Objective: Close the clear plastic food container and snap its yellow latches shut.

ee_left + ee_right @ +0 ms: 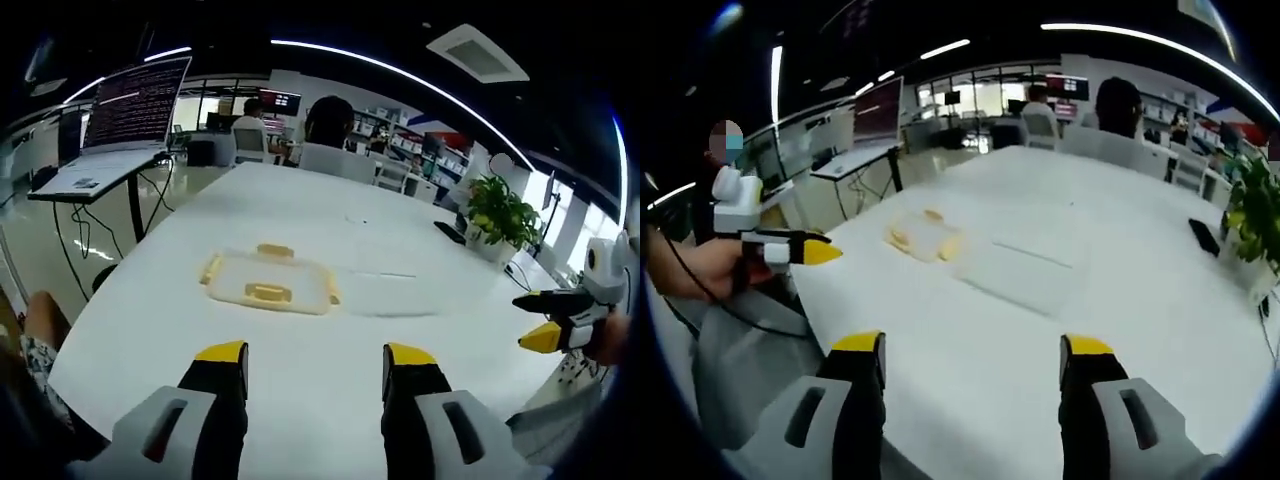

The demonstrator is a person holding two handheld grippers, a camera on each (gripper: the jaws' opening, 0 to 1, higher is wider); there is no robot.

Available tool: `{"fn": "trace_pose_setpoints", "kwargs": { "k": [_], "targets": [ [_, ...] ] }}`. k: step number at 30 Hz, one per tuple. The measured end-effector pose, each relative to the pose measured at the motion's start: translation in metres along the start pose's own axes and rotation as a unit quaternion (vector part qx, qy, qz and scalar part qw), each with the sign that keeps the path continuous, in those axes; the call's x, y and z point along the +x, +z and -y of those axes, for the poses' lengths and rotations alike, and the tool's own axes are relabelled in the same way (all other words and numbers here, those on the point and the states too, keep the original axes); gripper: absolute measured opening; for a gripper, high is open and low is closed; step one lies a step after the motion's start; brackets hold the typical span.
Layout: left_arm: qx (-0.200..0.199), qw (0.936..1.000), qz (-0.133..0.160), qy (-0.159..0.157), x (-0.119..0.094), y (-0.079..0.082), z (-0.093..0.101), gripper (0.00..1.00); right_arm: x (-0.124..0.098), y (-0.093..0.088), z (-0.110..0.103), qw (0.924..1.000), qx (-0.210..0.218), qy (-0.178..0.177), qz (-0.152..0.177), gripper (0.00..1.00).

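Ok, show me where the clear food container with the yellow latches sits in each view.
Left gripper view: the clear food container lies on the white table, left of centre, ahead of this view's own jaws.
Right gripper view: the same container sits left of centre, farther off, near the table's left edge.
Shared landmark: the potted plant at the right of the table.

Clear plastic food container [268, 281] lies flat on white table [330, 400], lid on top. Shape rectangular, shallow, see-through. Yellow latches [268, 292] on its sides, one per visible side. In right gripper view container [924, 236] small, latch state unclear.
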State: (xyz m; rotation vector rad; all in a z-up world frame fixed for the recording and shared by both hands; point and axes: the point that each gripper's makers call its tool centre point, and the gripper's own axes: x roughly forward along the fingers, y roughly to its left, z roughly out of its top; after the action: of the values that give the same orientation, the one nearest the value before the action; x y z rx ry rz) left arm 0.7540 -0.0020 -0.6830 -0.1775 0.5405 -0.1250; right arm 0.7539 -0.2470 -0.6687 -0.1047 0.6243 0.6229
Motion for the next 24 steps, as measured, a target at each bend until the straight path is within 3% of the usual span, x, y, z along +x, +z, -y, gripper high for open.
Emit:
{"fn": "trace_pose_setpoints", "kwargs": {
  "k": [8, 16, 24],
  "targets": [
    [0.016, 0.9997, 0.006, -0.016, -0.003, 0.011, 0.008, 0.48, 0.000, 0.016, -0.003, 0.9999, -0.008, -0.003, 0.009, 0.68],
    [0.030, 0.9989, 0.002, -0.036, -0.009, 0.016, 0.008, 0.49, 0.001, 0.014, -0.017, 0.9999, -0.015, -0.003, 0.002, 0.68],
    [0.049, 0.9972, -0.007, -0.055, -0.011, 0.016, -0.005, 0.49, 0.009, 0.014, -0.030, 0.9999, -0.008, -0.007, 0.000, 0.67]
  ]
}}
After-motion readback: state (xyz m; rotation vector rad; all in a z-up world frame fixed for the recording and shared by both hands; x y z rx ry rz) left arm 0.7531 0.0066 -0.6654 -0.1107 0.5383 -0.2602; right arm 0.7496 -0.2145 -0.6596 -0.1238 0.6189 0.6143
